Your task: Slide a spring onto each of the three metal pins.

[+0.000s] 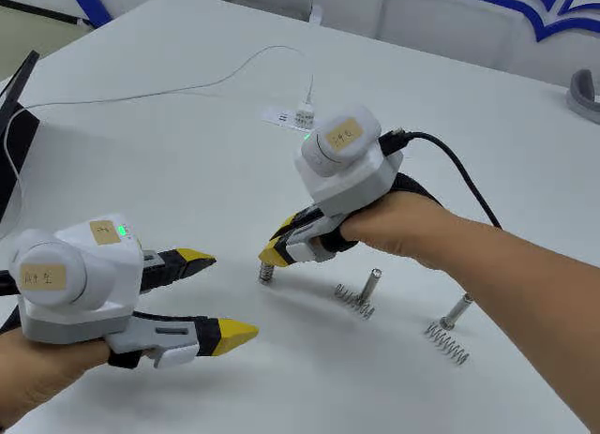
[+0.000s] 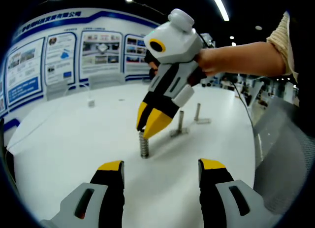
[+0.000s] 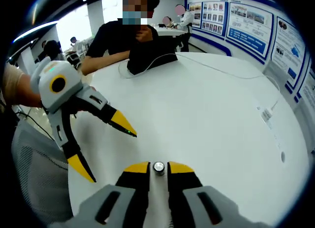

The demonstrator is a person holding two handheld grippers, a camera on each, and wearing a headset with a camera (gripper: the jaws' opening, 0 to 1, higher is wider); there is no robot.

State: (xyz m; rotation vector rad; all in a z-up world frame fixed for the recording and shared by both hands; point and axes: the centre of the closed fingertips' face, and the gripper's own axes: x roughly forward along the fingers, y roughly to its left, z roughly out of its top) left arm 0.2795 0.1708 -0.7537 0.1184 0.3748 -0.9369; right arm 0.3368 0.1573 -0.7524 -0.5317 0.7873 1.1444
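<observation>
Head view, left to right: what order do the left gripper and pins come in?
White left gripper with yellow-tipped jaws → short metal pin wearing a spring → middle bare metal pin → rightmost bare metal pin. Loose springs overlap them, omitted.

My white table [image 1: 187, 190] carries three upright metal pins in a row. The first pin [image 3: 158, 168] has a coiled spring [image 1: 266, 275] around it. The middle pin [image 1: 372, 284] and the end pin [image 1: 457, 310] stand bare, with one loose spring [image 1: 353, 301] and another loose spring [image 1: 447, 343] lying at their feet. Farther back, a thin white cable [image 1: 187, 85] runs to a small connector [image 1: 304, 115].
</observation>
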